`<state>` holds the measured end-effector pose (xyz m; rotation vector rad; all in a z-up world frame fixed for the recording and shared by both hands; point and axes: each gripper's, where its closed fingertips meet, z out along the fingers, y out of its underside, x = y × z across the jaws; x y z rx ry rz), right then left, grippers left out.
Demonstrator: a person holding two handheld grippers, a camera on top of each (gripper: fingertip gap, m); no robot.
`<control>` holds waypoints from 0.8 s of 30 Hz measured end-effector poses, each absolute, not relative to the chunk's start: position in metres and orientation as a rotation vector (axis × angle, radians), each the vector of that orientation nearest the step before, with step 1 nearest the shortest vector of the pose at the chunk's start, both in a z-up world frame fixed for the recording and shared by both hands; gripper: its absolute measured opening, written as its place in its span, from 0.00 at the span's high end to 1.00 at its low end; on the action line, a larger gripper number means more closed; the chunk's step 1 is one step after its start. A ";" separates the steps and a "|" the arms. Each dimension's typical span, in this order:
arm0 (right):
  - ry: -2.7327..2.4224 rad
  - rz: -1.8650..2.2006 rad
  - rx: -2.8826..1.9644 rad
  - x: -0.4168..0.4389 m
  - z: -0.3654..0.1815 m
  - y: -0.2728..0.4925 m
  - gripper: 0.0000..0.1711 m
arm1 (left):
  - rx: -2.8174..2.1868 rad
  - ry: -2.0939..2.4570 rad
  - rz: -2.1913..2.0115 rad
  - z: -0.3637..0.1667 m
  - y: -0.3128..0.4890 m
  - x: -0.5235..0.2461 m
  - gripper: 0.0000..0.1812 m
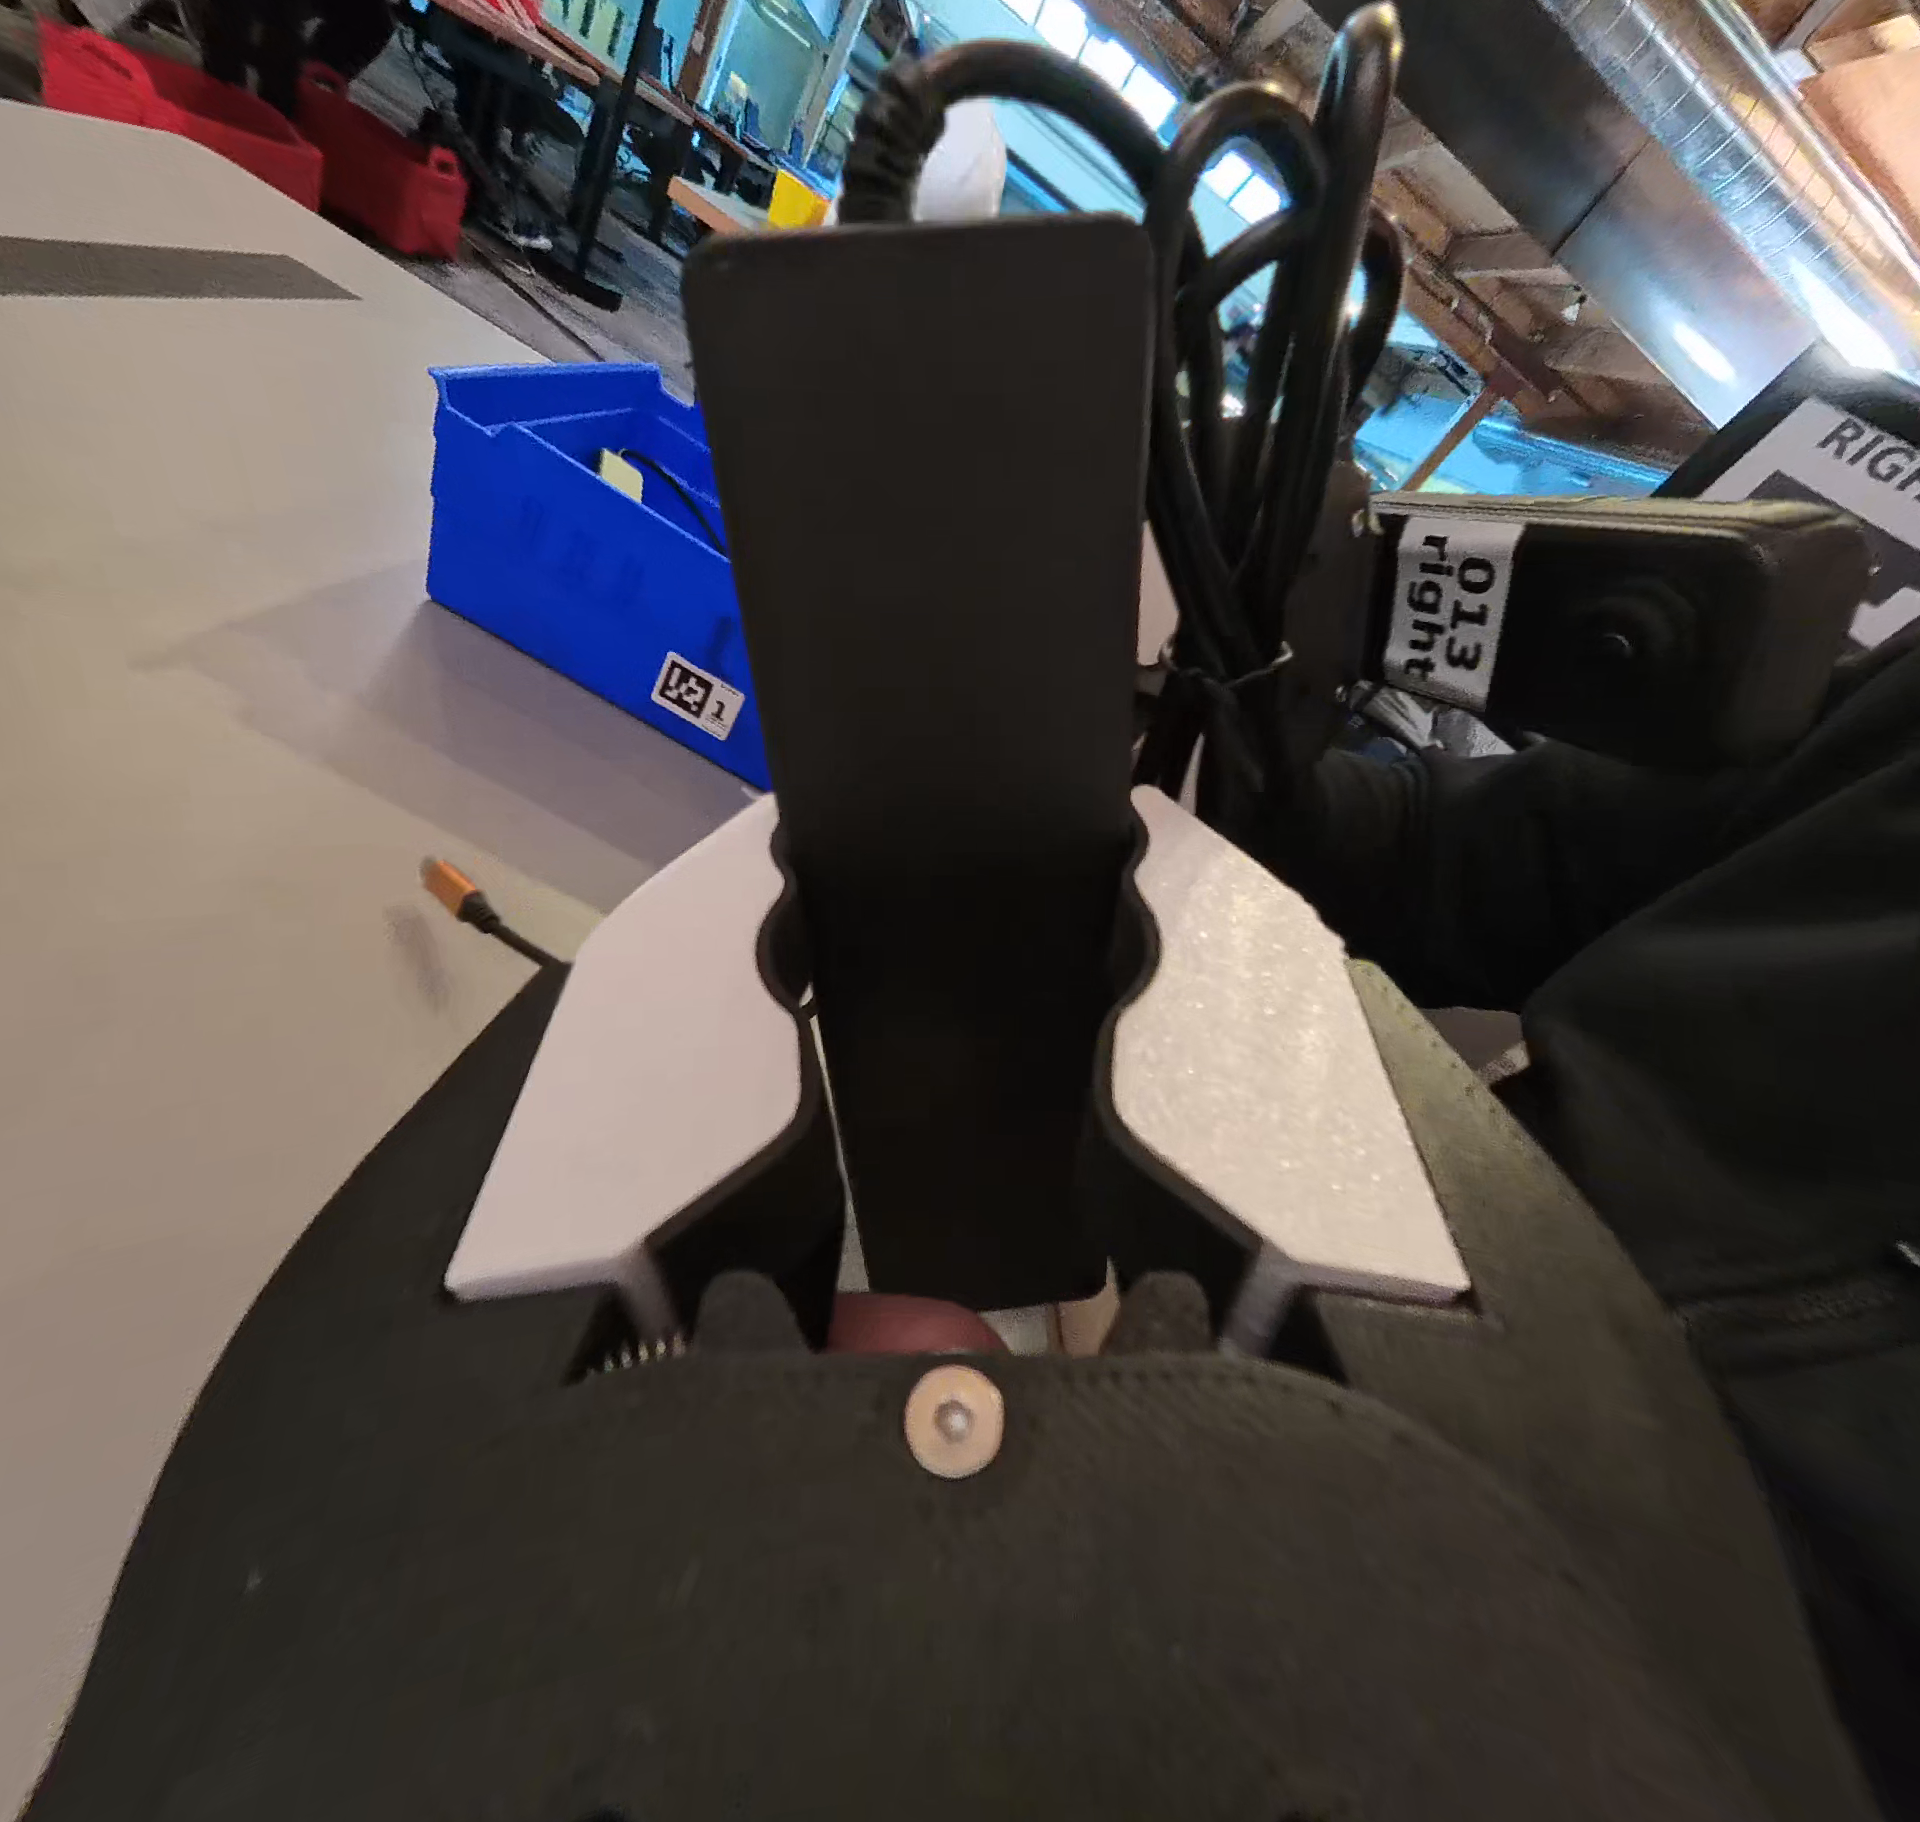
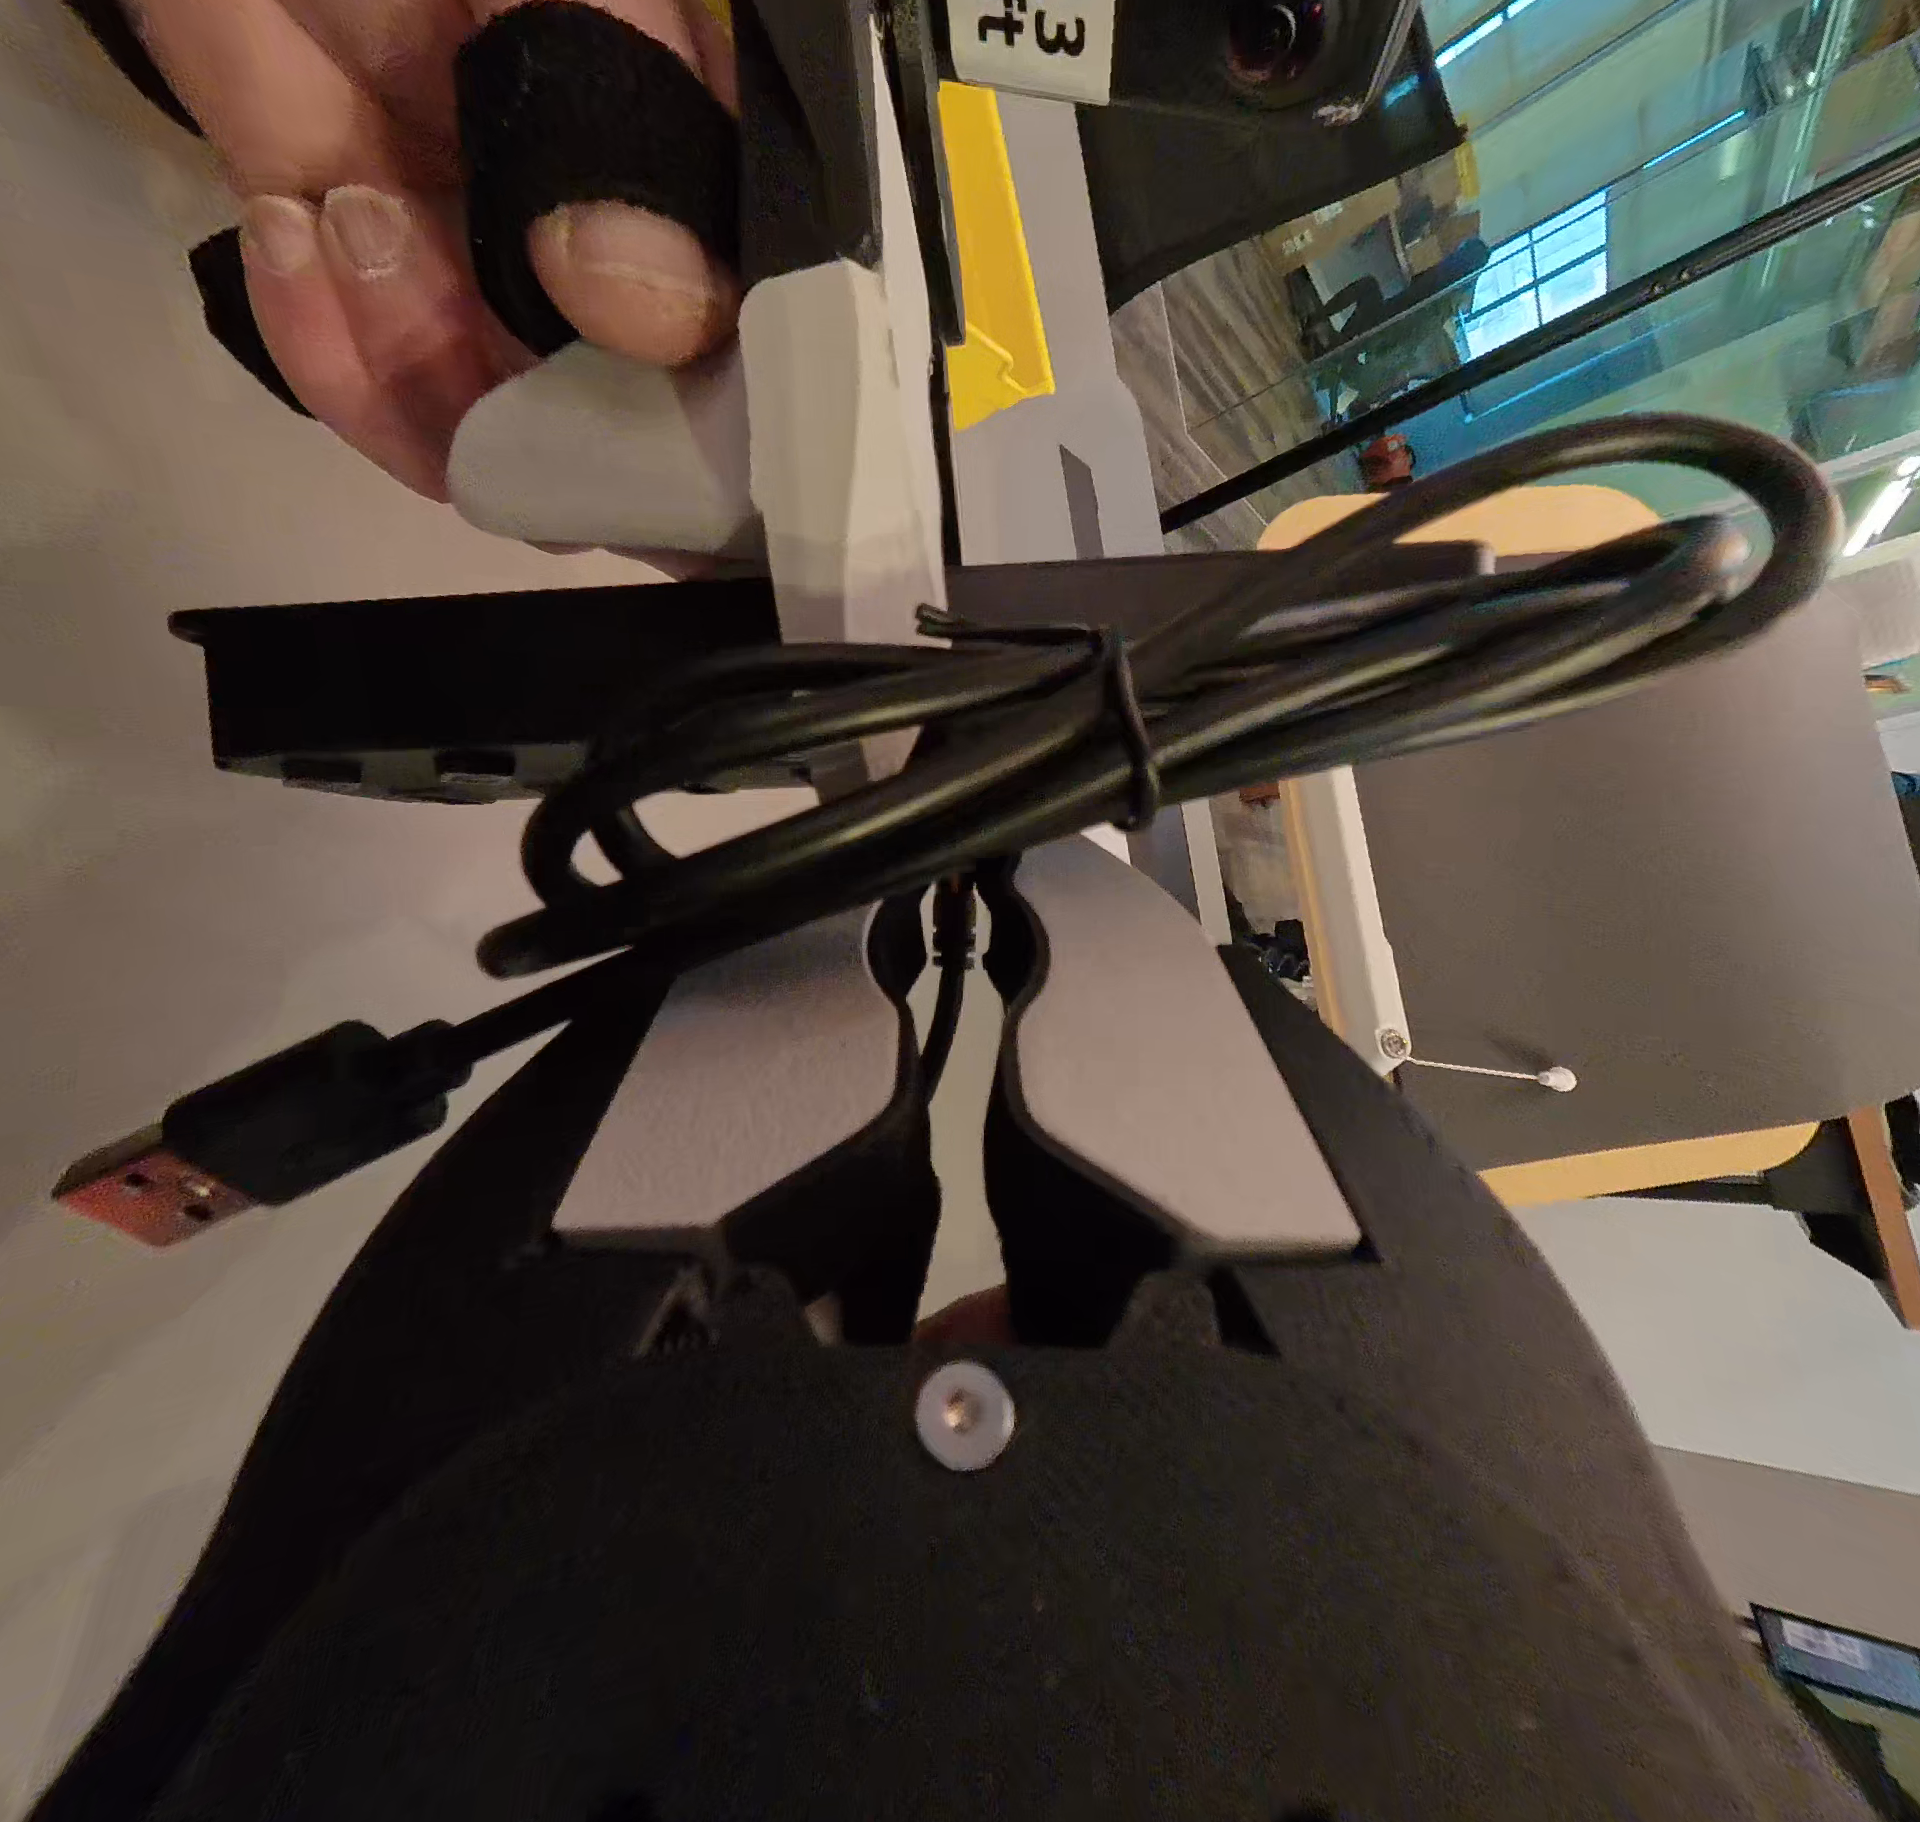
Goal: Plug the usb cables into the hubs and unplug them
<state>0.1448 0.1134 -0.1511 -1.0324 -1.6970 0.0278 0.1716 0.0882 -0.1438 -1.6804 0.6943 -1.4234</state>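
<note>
My left gripper (image 1: 956,899) is shut on a flat black USB hub (image 1: 935,567) and holds it above the white table. The hub's own black cable (image 1: 1247,401) hangs in a tied coil on its right. In the right wrist view the hub (image 2: 457,692) lies crosswise with its ports facing down. My right gripper (image 2: 961,925) is shut on the thin tie of the coiled cable bundle (image 2: 1143,723). The cable's USB plug (image 2: 229,1149) hangs free at the lower left. An orange USB plug (image 1: 452,884) lies on the table.
A blue bin (image 1: 582,567) with a cable inside stands on the white table (image 1: 208,629) behind the hub. Red bins (image 1: 260,131) sit beyond the table's far edge. A person's hand (image 2: 364,214) holds the left gripper's handle. A dark panel (image 2: 1610,889) stands at the right. The tips of both grippers are at nearly the same place. The dark panel (image 2: 1610,889) is about equally far from each gripper, around 35 cm.
</note>
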 end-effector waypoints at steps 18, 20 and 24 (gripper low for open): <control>-1.327 -0.086 -1.318 0.292 -0.087 0.164 0.96 | -1.640 0.655 -1.239 -0.122 0.103 0.136 0.70; -1.194 -0.063 -1.407 0.331 -0.079 0.178 0.96 | -1.642 0.654 -1.253 -0.126 0.103 0.137 0.70; -0.970 -0.056 -1.595 0.409 -0.094 0.199 0.96 | -1.665 0.642 -1.271 -0.136 0.107 0.136 0.70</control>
